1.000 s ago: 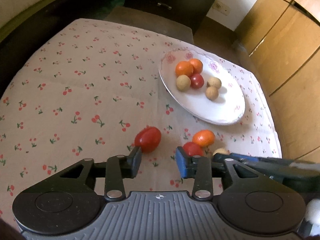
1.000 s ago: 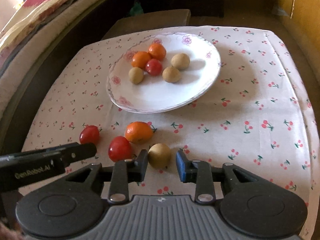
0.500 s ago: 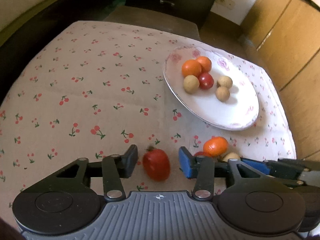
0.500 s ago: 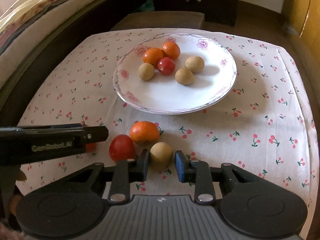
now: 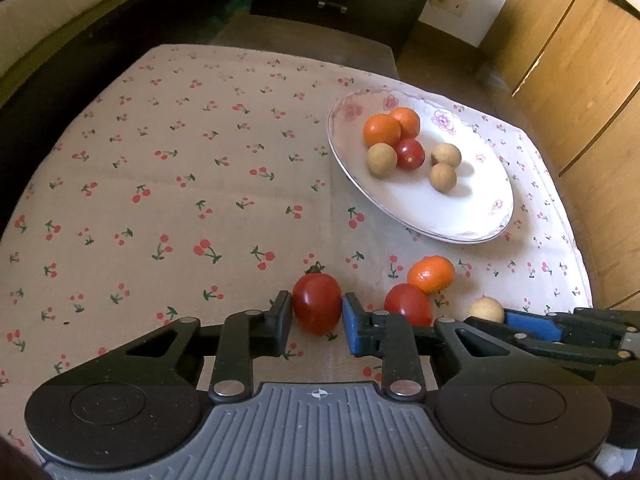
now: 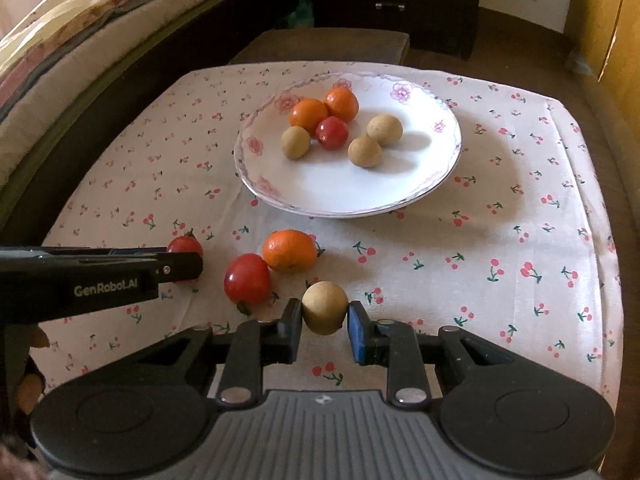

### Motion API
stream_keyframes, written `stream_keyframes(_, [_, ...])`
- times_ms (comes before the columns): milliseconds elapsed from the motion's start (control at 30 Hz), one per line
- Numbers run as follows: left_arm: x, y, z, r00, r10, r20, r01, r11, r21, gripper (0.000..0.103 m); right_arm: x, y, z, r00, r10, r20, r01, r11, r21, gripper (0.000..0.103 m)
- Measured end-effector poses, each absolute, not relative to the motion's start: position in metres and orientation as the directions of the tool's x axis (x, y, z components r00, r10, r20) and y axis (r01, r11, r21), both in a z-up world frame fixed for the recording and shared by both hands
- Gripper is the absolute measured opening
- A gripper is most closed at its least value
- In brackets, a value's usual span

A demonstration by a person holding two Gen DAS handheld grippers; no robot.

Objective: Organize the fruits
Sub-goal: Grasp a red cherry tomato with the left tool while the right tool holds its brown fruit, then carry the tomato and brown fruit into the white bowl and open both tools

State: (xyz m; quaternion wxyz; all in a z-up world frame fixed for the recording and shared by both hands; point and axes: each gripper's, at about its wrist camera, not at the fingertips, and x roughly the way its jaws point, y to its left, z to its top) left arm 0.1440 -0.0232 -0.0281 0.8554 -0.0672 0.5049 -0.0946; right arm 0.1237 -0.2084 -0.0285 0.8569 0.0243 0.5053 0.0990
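On the cherry-print cloth, my left gripper [image 5: 315, 320] has a red tomato [image 5: 316, 296] between its jaws. They are closing on it, and both pads touch its sides. My right gripper [image 6: 325, 322] is shut on a round tan fruit [image 6: 325, 306]. Between the two grippers lie a second red tomato [image 6: 247, 279] and a small orange [image 6: 290, 251]. Farther back, the white flowered plate [image 6: 352, 188] holds two oranges, one tomato and three tan fruits. The right wrist view shows the left gripper [image 6: 188, 260] from the side, with its tomato [image 6: 184, 244] partly hidden.
The cloth-covered table [image 5: 160, 160] drops off close on the right, beside wooden cabinet doors [image 5: 580, 80]. A dark cabinet [image 6: 400, 4] stands behind it, and a bed edge [image 6: 60, 80] runs along the left. A person's fingers [image 6: 28, 392] hold the left gripper.
The left gripper shifted until the tomato sat between its jaws, then closed on it. The right gripper's jaws closed onto the tan fruit. The loose tomato and orange stayed put.
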Motion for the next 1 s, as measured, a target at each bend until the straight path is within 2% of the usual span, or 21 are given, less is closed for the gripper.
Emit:
stream_keyframes(333, [0.140, -0.018, -0.019, 0.483, -0.246, -0.840, 0.095, 0.969, -0.228, 0.033, 0.120, -0.218, -0.022, 0.486, 0.196, -0.852, -0.115, 0.980, 0.160, 0.026])
stream_keyframes(467, [0.146, -0.020, -0.024, 0.484, -0.235, -0.843, 0.072, 0.971, -0.229, 0.039, 0.120, -0.217, -0.025, 0.480, 0.200, -0.854, -0.120, 0.980, 0.162, 0.026])
stream_keyframes(567, [0.152, -0.021, -0.032, 0.469, -0.231, -0.853, 0.052, 0.971, -0.234, 0.039, 0.121, -0.218, -0.027, 0.476, 0.203, -0.856, -0.117, 0.979, 0.167, 0.026])
stream_keyframes(767, [0.151, -0.032, -0.036, 0.474, -0.214, -0.854, 0.082, 0.977, -0.199, 0.036, 0.124, -0.221, -0.029, 0.477, 0.202, -0.856, -0.108, 0.979, 0.171, 0.026])
stream_keyframes(1000, [0.144, -0.031, -0.019, 0.502, -0.244, -0.830, 0.099, 0.969, -0.225, 0.035, 0.122, -0.222, -0.020, 0.497, 0.205, -0.843, -0.111, 0.979, 0.173, 0.026])
